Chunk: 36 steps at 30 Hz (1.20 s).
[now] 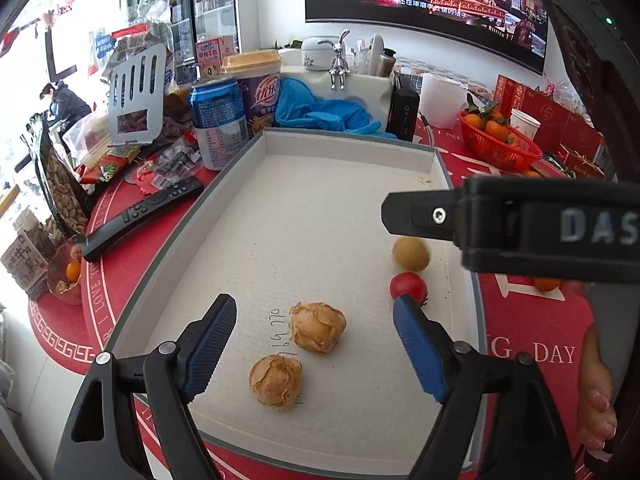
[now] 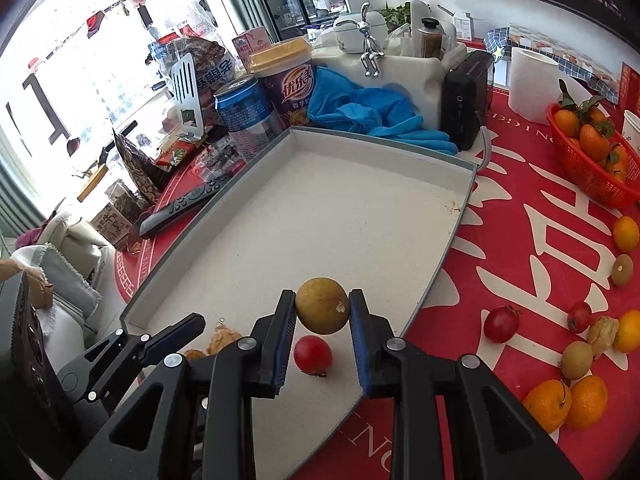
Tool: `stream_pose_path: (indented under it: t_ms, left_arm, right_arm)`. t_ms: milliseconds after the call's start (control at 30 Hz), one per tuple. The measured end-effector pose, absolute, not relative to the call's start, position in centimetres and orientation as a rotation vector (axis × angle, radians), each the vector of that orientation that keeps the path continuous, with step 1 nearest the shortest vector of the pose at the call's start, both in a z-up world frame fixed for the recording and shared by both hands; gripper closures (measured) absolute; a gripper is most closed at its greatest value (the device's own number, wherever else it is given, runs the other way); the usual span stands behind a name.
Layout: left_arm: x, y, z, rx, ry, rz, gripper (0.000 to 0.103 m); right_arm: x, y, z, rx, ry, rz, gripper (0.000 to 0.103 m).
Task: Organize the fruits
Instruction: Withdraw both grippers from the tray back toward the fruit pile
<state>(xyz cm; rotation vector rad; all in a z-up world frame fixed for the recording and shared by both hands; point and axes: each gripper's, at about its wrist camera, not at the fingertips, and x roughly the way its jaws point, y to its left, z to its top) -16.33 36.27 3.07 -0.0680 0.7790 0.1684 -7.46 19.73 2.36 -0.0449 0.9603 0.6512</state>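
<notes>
A shallow grey tray (image 1: pixel 348 136) (image 2: pixel 380 140) lies on the red tablecloth. Two papery husked fruits (image 1: pixel 317 327) (image 1: pixel 276 382) rest on its floor, between the spread fingers of my left gripper (image 1: pixel 312 308), which is open and touches neither. A round yellow-brown fruit (image 2: pixel 323 306) (image 1: pixel 411 254) sits on the tray near its right wall, right between the tips of my right gripper (image 2: pixel 322 298). The jaws stand about as wide as the fruit and look open. A red cherry tomato (image 2: pixel 313 355) (image 1: pixel 408 286) lies just in front of it.
Loose tangerines, tomatoes, husked and brown fruits (image 2: pixel 576 360) lie on the cloth to the right of the tray. A red basket of tangerines (image 2: pixel 592 168) stands at the back right. A remote (image 1: pixel 140 216), a blue can (image 1: pixel 218 120), a cup, blue gloves (image 2: pixel 376 108) and snack bags crowd the left and back.
</notes>
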Motion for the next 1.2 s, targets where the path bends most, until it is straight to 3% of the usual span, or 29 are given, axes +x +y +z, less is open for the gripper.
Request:
stream_pose_path:
  t_ms: [33, 67, 433, 1000, 1200]
  left_arm:
    - [-16.4, 36.0, 3.4, -0.055, 0.768, 0.166, 0.019]
    - [-16.5, 35.7, 3.8, -0.04, 0.759, 0.163, 0.019]
    - [-16.3, 30.0, 5.9, -0.026, 0.738, 0.028, 0.018]
    - [-14.7, 22.5, 5.4, 0.082, 0.79, -0.08, 0.018]
    - [-13.1, 21.3, 4.3, 0.083, 0.827, -0.108, 0.018]
  right_arm:
    - [-7.5, 19.3, 2.8, -0.024, 0.943, 0.645, 0.008]
    - [-7.7, 18.6, 3.5, -0.002, 0.902, 0.633, 0.0]
    - [-8.3, 7.3, 6.4, 0.14, 0.84, 0.408, 0.0]
    - [-7.6, -10.4, 0.9, 0.318, 1.004, -0.017, 0.0]
    - [-7.7, -10.3, 0.6, 0.186, 1.022, -0.048, 0.0]
